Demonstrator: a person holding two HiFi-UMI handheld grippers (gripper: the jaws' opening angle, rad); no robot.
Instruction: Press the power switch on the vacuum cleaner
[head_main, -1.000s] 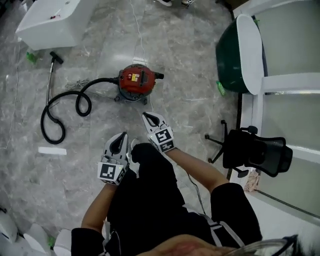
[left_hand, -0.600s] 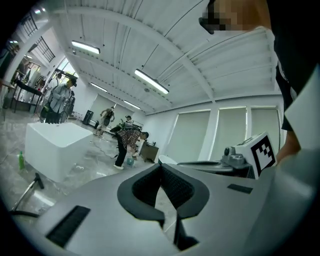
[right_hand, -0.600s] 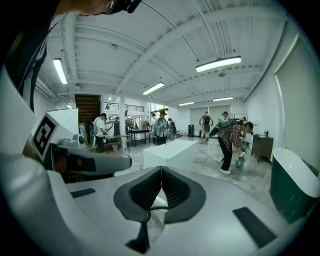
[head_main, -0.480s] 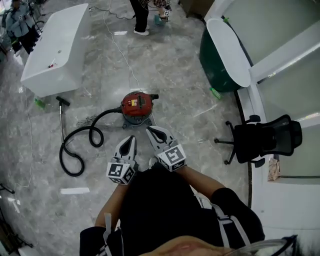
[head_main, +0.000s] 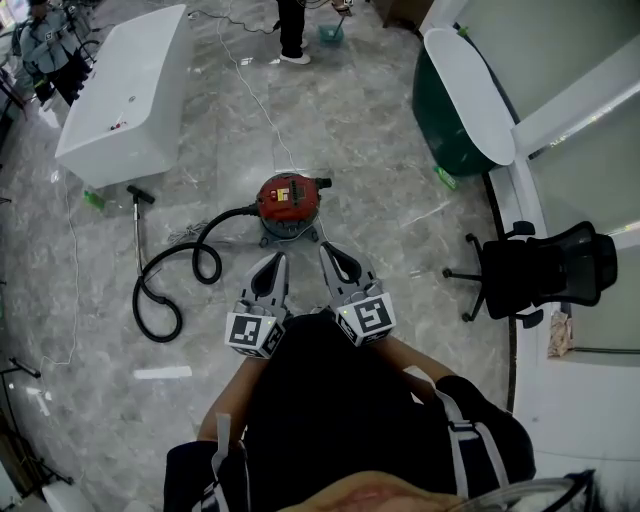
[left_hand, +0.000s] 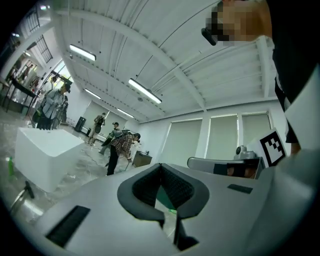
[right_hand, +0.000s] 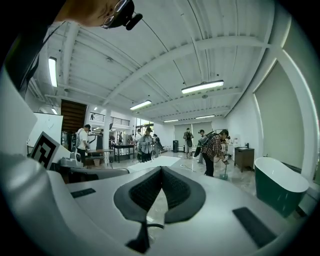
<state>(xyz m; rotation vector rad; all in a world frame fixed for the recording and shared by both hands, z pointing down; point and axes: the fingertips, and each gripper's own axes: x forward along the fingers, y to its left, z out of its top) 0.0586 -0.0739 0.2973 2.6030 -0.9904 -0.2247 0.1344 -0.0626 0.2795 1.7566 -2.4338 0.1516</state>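
Left tool (head_main: 274, 262), right tool (head_main: 332, 252) closed, empty; vacuum cleaner (head_main: 290, 200) beyond.

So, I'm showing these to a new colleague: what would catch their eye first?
The red vacuum cleaner stands on the grey floor mid-frame, its black hose looping off to the left. Just below it, the left gripper and right gripper point toward it, jaws shut and empty. A dark green bathtub stands at upper right.

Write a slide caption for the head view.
Left gripper and right gripper, both shut and empty, held short of the red vacuum cleaner on the marble floor; black hose coils left.
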